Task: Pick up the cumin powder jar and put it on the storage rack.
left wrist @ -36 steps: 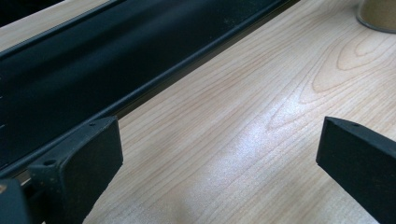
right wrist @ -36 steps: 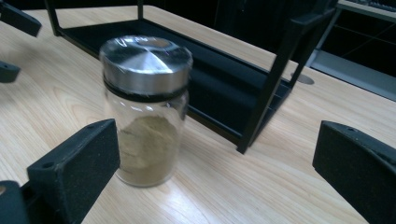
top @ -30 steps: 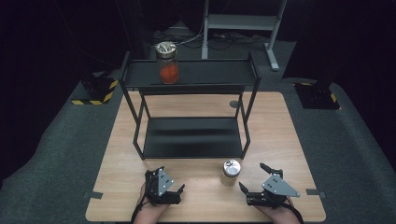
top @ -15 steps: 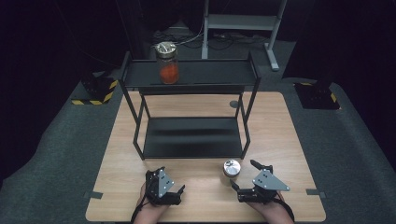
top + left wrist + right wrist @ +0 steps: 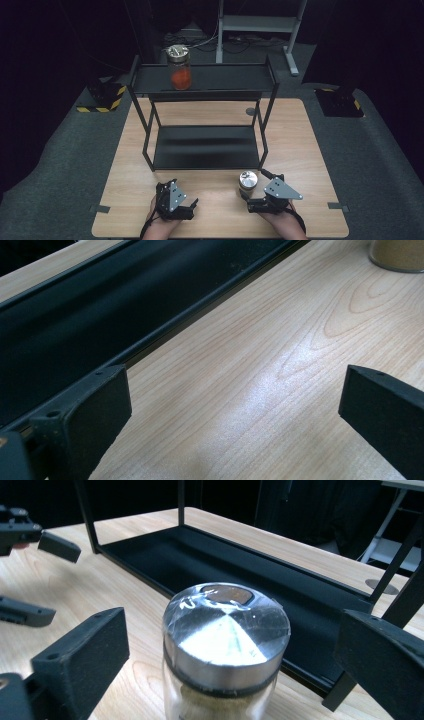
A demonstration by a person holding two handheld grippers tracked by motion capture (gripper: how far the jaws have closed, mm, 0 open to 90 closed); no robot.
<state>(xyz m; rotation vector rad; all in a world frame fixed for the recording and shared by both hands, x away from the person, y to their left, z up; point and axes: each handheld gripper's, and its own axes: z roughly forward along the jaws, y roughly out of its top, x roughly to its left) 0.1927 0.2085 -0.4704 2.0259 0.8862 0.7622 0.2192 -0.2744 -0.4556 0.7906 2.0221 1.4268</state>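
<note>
My right gripper (image 5: 250, 196) has its jaws spread on either side of the small glass jar with a brushed metal lid (image 5: 226, 645); they have just been narrowing, the pads not yet touching glass. The jar stands on the pale wooden table (image 5: 215, 197) just in front of the black two-tier metal rack (image 5: 207, 147). My left gripper (image 5: 186, 210) rests released, grasping nothing. If I clamp too high, on the lid, the jar may tip or slip.

no readable text, labels or signs
</note>
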